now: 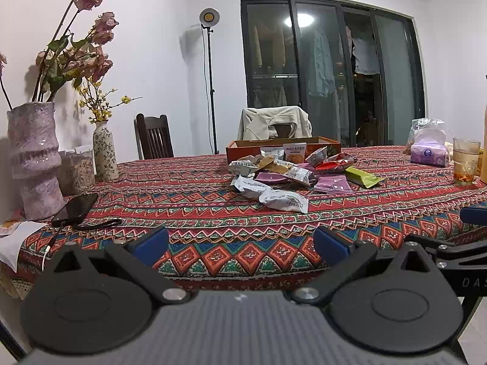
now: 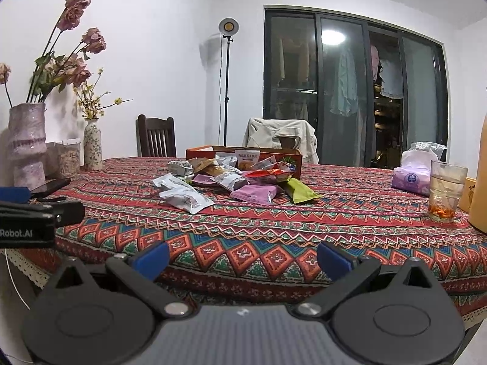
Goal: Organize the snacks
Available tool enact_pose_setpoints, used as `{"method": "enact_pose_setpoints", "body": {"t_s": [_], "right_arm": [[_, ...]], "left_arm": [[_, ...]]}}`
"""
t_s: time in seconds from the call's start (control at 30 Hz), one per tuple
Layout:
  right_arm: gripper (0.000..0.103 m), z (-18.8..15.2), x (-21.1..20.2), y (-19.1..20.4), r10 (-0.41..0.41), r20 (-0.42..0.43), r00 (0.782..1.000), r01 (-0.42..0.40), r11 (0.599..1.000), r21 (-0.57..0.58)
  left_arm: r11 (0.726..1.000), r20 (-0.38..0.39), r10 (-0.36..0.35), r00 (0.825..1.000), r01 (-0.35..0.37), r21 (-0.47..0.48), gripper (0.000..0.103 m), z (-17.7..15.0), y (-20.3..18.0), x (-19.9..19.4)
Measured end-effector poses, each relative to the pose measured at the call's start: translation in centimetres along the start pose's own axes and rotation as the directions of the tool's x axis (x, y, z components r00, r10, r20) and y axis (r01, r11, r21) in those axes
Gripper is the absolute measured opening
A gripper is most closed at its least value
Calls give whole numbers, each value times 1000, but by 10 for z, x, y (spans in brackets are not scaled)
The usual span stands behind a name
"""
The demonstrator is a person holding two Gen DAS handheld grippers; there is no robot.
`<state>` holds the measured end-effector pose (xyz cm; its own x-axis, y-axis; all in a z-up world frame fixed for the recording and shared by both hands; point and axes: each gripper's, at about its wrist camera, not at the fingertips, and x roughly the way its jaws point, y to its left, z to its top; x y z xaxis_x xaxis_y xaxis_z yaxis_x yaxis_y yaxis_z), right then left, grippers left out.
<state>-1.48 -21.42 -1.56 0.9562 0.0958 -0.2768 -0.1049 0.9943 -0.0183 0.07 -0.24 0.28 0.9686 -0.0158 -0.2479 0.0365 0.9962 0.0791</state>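
Both grippers hang at the near table edge, well short of the orange box [image 1: 283, 146], the landmark here. Left gripper [image 1: 240, 245] spread wide, nothing between the blue pads; right gripper [image 2: 243, 258] likewise released and empty. Snack pile [image 1: 292, 173] lies just in front of the box on the patterned tablecloth [image 1: 213, 200], spilling toward the viewer; a few packets stand inside the box against its back wall. White packets [image 2: 182, 194] sit nearest, in front and left of the box; purple pouches [image 2: 255, 193] in front of its middle; green packet [image 2: 299, 191] off the front right corner. Task appears not yet begun. Risks, as judged: the packets overlap, so a grip on one could drag or flip its neighbours; slick foil could slip from the pads; a wide reach right of the box could catch the drinking glass [image 2: 447, 191], which holds liquid; the loose cloth might bunch if the fingers scrape it. The left view shows the phone [image 1: 74, 208] and its cable far left of the box more fully. The right view shows a tall orange container [image 2: 481, 182] beyond the glass, and more of the tissue pack [image 2: 411, 179].
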Motion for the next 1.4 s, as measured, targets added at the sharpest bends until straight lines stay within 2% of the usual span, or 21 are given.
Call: {"method": "enact_pose_setpoints", "body": {"t_s": [1.4], "right_arm": [[103, 2, 2, 0, 5, 18, 1000, -5, 1000, 7]], "left_arm": [[1000, -13, 12, 1000, -12, 5, 103, -1, 4, 2]]}}
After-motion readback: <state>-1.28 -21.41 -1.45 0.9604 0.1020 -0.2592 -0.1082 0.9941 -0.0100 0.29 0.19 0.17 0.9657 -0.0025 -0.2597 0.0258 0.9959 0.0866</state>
